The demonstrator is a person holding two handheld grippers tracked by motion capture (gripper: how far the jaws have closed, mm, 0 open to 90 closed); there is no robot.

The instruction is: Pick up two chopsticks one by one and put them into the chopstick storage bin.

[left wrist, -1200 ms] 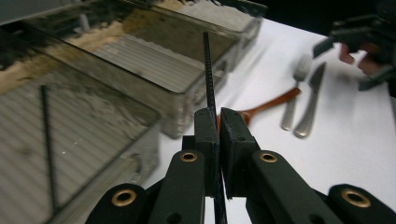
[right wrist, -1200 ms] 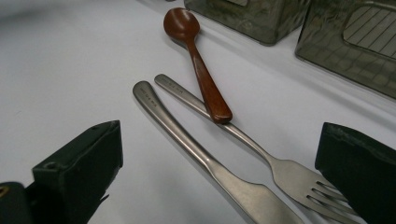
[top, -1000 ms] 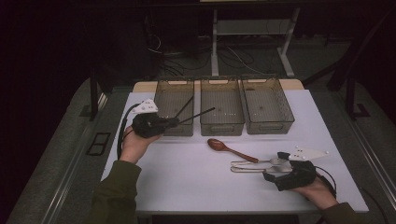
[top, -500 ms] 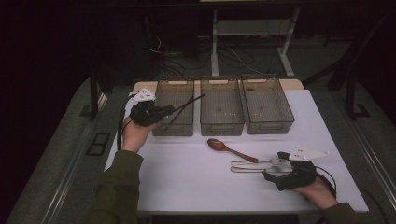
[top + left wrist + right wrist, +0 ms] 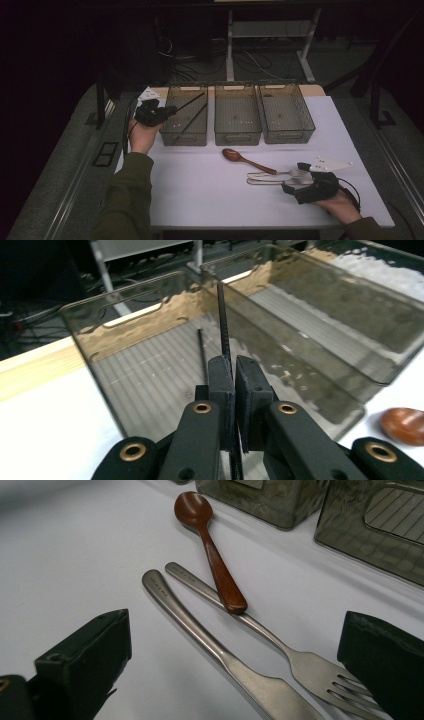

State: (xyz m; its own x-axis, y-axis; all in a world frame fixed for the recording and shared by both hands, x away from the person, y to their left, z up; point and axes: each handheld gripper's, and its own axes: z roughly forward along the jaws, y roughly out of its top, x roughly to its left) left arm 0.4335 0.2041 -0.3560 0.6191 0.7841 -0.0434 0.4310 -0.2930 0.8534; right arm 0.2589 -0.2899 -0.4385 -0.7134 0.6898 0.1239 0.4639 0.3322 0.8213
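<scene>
White tabletop (image 5: 200, 185) under dim light, dark floor and cables beyond its far edge, and three smoky clear bins lined up along that far edge. Over at the far left corner, the left gripper (image 5: 170, 112) has its jaws pinched tight on a black chopstick (image 5: 223, 325), and that stick pokes forward over the left bin (image 5: 170, 139), slanting up above its rim. Look down into that bin from the left gripper view: a second black chopstick (image 5: 201, 352) lies on the ribbed floor, just beside the held one. Next along the far edge sit the middle bin (image 5: 237, 137) and the right bin (image 5: 287, 136).

Now to the near right corner: the right gripper (image 5: 295, 181) sits low at the table, jaws spread wide apart, nothing between the pads. Right in front of them in the right gripper view lie a steel fork (image 5: 310, 667) and a steel knife (image 5: 200, 632), side by side, handles pointing away from the gripper. A brown wooden spoon (image 5: 207, 545) lies angled, its handle end resting across the fork's handle, its bowl out toward the bins, near the table's middle.
</scene>
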